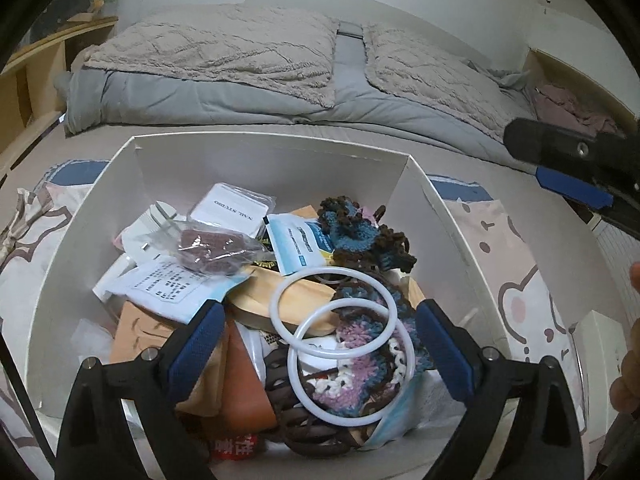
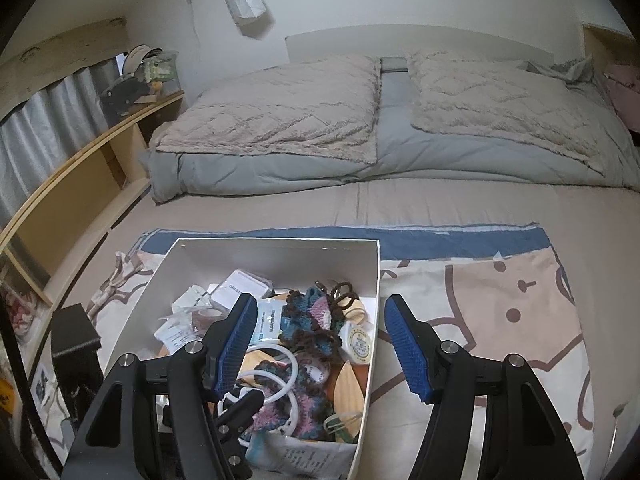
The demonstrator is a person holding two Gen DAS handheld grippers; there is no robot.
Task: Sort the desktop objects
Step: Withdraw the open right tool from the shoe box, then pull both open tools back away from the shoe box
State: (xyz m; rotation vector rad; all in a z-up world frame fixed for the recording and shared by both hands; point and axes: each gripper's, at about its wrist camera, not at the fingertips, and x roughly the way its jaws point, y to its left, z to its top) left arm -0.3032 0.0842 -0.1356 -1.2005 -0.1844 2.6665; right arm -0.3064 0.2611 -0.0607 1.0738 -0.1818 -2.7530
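A white cardboard box [image 1: 100, 216] [image 2: 372, 280] sits on a cartoon-print blanket on the bed. It is full of small items: two white rings [image 1: 334, 312] [image 2: 280, 380], crocheted yarn pieces [image 1: 360, 236] [image 2: 304, 320], a brown hair claw [image 1: 304, 412], paper packets [image 1: 300, 244], a bagged brown item [image 1: 212, 250], a round tin [image 2: 358, 344]. My left gripper [image 1: 320, 332] is open just above the rings inside the box. My right gripper [image 2: 320, 340] is open above the box's right wall, holding nothing; it also shows in the left wrist view [image 1: 576, 172].
The cartoon blanket [image 2: 500, 300] spreads right of the box. Two beige pillows [image 2: 280, 116] and a grey duvet [image 2: 280, 168] lie at the bed's far end. A wooden shelf [image 2: 80, 180] runs along the left. A black object [image 2: 76, 336] stands left of the box.
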